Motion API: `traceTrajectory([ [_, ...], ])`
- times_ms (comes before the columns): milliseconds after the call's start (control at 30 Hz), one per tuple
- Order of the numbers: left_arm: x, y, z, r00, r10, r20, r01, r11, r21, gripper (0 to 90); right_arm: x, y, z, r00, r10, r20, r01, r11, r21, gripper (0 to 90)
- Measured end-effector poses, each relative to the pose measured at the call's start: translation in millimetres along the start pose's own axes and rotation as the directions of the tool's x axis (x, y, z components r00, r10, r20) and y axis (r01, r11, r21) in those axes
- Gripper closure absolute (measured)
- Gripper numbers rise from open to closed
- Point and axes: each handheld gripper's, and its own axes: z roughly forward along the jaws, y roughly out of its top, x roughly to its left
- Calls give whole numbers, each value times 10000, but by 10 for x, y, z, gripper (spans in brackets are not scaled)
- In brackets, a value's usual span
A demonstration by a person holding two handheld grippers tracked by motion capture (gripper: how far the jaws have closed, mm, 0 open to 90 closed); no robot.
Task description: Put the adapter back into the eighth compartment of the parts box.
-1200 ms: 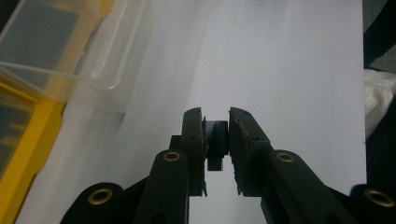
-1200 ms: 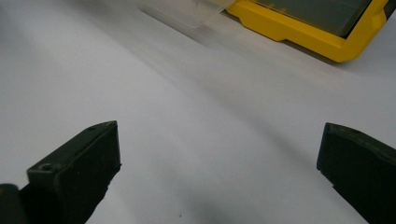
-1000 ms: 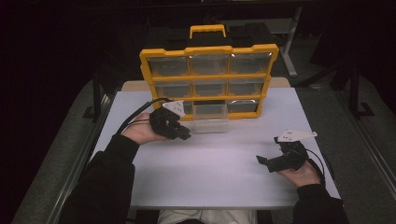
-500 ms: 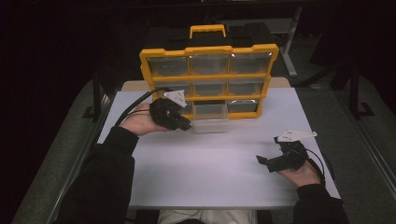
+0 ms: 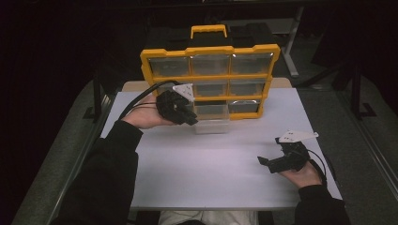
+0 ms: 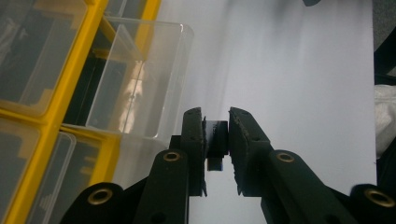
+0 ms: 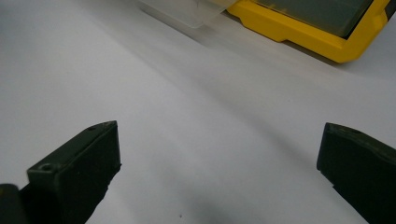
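Observation:
A yellow organiser case (image 5: 210, 51) stands upright at the back of the white table (image 5: 211, 164). One clear drawer (image 5: 212, 117) is pulled out of its bottom row and sits on the table. My left gripper (image 5: 190, 118) hovers at that drawer's left edge. In the left gripper view, my left gripper (image 6: 215, 116) is shut on a small black block (image 6: 215, 137), with the clear drawer (image 6: 140, 79) just to its left. My right gripper (image 5: 264, 162) rests low at the table's right front. In the right gripper view my right gripper (image 7: 217, 154) is open wide with nothing between its jaws.
The case has clear drawers in several compartments and a yellow handle (image 5: 209, 30) on top. In the right gripper view the case's yellow bottom edge (image 7: 303, 30) and the drawer (image 7: 187, 11) lie ahead. A dark floor and metal frame legs (image 5: 293, 51) surround the table.
My left gripper has moved forward and slightly right, closing in on the pulled-out drawer. The right gripper has stayed where it was.

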Motion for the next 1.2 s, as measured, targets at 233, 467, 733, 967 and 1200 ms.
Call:
traceTrajectory([
  [233,69,130,-22,9996,192,-189,-192,9998,2,762,-4,0,-5,10000,-8,-8,8,10000,-24,0],
  [467,161,193,-8,9994,220,-264,-220,9998,0,762,-6,1,-8,10000,-12,-13,12,10000,-50,0],
  [733,264,289,-16,9988,118,-482,-134,9994,-314,763,-7,0,-10,10000,48,-43,-48,10000,-73,0],
  [967,350,353,32,9982,70,-602,-93,9992,-392,763,-9,2,-10,10000,6,-57,-7,10000,-85,0],
  [1200,437,374,202,9987,-45,-509,30,9995,-301,763,-9,1,-14,10000,44,-82,-45,10000,-89,0],
])
